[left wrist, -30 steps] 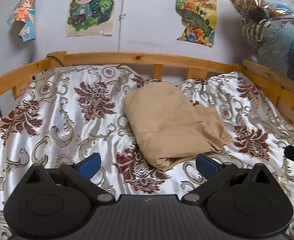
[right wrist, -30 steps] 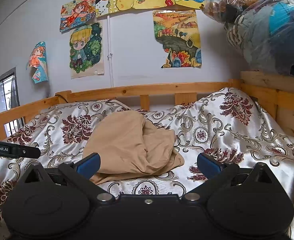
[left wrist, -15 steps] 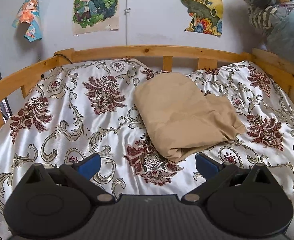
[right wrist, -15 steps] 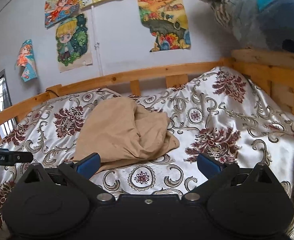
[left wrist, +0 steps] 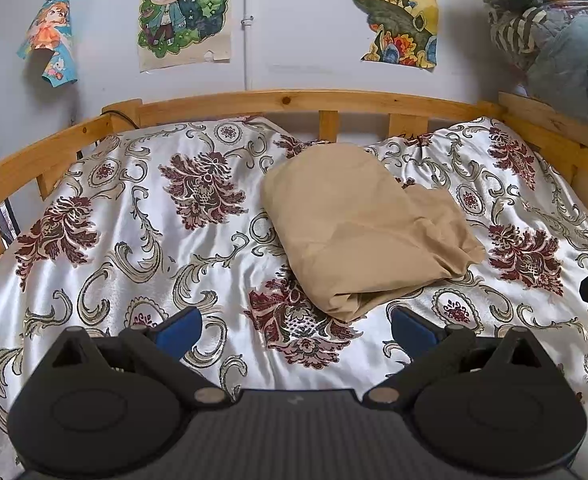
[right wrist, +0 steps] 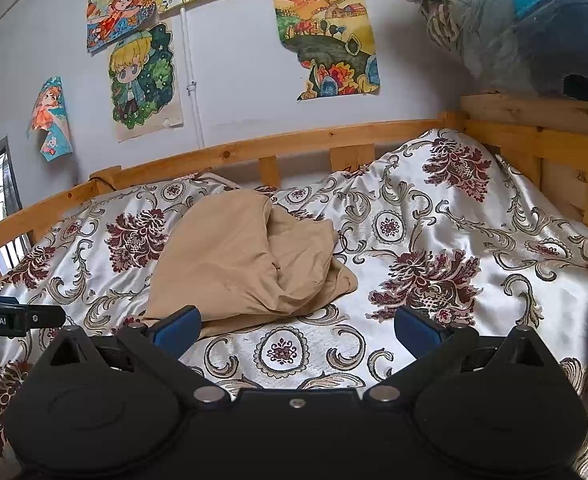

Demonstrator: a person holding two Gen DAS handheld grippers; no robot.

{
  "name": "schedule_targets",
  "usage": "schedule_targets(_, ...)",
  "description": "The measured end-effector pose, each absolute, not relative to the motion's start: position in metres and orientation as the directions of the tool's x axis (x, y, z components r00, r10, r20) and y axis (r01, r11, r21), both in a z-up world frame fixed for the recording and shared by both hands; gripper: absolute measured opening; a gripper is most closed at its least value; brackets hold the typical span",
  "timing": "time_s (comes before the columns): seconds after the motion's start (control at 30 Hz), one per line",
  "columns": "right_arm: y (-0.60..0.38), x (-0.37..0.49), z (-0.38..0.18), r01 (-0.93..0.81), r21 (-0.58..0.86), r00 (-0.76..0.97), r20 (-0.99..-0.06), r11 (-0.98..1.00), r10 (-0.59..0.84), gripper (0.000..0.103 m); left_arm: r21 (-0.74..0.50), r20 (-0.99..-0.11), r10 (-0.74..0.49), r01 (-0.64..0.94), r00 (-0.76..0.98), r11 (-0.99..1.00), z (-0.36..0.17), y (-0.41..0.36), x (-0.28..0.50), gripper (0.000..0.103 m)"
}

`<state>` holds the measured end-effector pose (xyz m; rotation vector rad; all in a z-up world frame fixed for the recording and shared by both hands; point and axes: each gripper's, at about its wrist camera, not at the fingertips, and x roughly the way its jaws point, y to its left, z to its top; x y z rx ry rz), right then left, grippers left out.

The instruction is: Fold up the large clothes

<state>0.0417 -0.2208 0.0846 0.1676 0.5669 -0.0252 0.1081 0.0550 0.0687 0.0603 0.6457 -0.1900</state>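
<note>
The tan garment (left wrist: 364, 232) is lying in a loose bundle on the flowered bedspread (left wrist: 142, 240), out ahead of both sets of tongs and touching neither. The left tongs (left wrist: 296, 326) are hanging over the bedspread with their blue tips wide apart and nothing between them; the bundle's near corner is sitting just beyond them, a little toward their right tip. The right tongs (right wrist: 296, 324) are gaping apart and empty too, with the garment (right wrist: 250, 264) ahead and off toward their left tip, its near hem showing just past that tip.

To my eye the cloth is looking roughly doubled over already, but untidy: one side is puffing up in a rounded hump, and on the right tongs' side the layers are bunching into soft creases. So the step in hand seems to be reaching in for a fresh grip. Doing it well probably means each pair of tongs taking a separate near corner, biting through every layer of the tan cloth, and keeping clear of the slippery bedspread underneath, which could easily be pinched along with it. Lifting low and even should be keeping the layers from sliding apart. The wooden rail (left wrist: 294, 100) beyond the bundle is leaving limited room for pushing the fold forward.
</note>
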Motion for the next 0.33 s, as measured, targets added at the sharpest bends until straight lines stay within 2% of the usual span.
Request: schedule_targets(0.33, -0.2209, 0.0420, 0.0839, 0.071, 0.150, 0.842, -0.539, 0.986, 0.021, 0.102, -0.004, -0.606, -0.160, 0.198, 0.779, 0.980, 0.0685, 0.0557, 0.1083, 0.102)
